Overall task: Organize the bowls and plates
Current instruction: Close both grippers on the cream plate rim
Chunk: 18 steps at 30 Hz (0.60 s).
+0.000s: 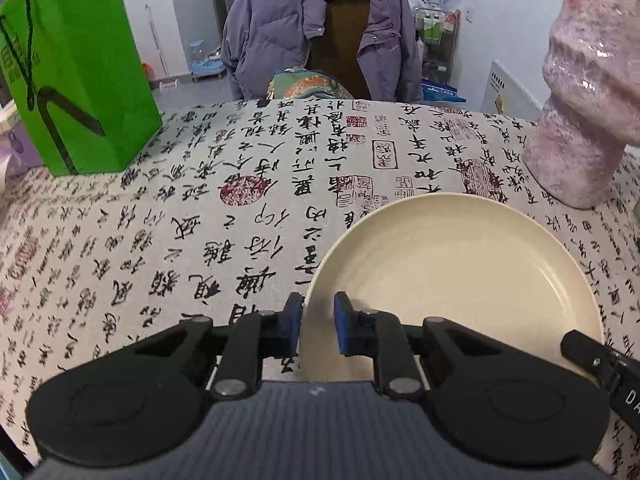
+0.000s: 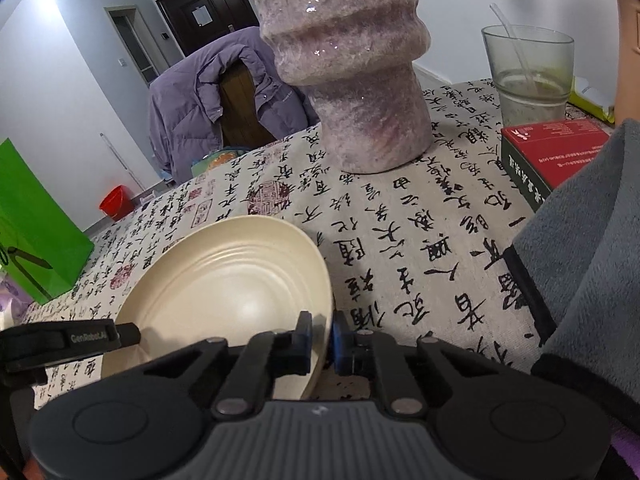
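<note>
The jaws of the left gripper (image 1: 318, 322) pinch the near left rim of the cream plate (image 1: 460, 276), one blue pad outside the rim and one inside it, while the jaws of the right gripper (image 2: 322, 338) pinch the plate's (image 2: 224, 284) near right rim the same way, so both tools grip the one dish from opposite sides. The plate sits on the surface, over a tablecloth (image 1: 200, 220) printed with black calligraphy and red seals; in the right wrist view its right edge looks tilted up a little, though whether it has left the cloth cannot be told. At the far left of the surface stands a green paper bag (image 1: 80, 80) with black cord handles. Beyond the far edge, a purple padded jacket (image 1: 280, 28) hangs over a wooden chair. Right of the plate and just behind it stands a tall pink-mottled vase (image 2: 360, 80), apart from the rim. Further right are a clear glass (image 2: 528, 72) with a straw in it and a red-topped box (image 2: 556, 148), and a grey fleece sleeve (image 2: 592, 240) fills the right edge.
</note>
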Available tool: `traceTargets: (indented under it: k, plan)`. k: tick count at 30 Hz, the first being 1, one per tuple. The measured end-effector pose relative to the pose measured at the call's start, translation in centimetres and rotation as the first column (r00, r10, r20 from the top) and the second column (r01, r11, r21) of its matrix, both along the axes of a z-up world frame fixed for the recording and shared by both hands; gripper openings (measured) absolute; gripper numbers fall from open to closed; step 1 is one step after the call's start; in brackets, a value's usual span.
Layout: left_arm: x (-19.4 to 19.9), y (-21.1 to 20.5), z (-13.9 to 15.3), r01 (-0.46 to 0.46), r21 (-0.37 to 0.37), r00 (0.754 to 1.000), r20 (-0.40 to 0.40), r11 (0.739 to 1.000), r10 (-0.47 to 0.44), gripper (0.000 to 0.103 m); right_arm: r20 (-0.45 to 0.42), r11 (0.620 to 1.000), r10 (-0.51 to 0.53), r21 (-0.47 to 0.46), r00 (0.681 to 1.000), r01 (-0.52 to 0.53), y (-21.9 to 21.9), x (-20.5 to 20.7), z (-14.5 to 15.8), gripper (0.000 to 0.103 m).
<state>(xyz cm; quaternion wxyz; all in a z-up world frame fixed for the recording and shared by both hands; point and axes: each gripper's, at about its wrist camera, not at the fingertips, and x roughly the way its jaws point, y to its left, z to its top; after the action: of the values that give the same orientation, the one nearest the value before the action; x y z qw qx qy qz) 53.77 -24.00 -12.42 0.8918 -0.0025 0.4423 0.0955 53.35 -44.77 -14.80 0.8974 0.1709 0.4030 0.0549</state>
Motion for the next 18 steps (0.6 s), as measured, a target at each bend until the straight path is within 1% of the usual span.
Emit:
traceTargets:
  k: [2,11,15,18]
  plan:
    - [0.0,-0.3,0.0,0.006,0.027,1.0,0.005,1.0,-0.006,0.017,-0.002,1.0,0.004,-0.007,1.0,-0.004,0.2,-0.1,0.1,0.01]
    - [0.0,-0.6,0.0,0.013,0.069,1.0,0.01,0.998,-0.014,0.017,0.007,1.0,0.017,-0.013,1.0,-0.017,0.4,0.0,0.1,0.01]
    - [-0.2,-0.8,0.2,0.017,0.086,1.0,0.023,0.996,-0.019,0.017,0.027,1.0,0.016,-0.013,1.0,-0.015,0.4,-0.2,0.4,0.01]
    - [-0.5,-1.4,0.4,0.025,0.119,0.999,0.042,0.993,-0.03,0.017,0.045,0.999,0.017,-0.029,0.999,-0.016,0.6,-0.3,0.6,0.01]
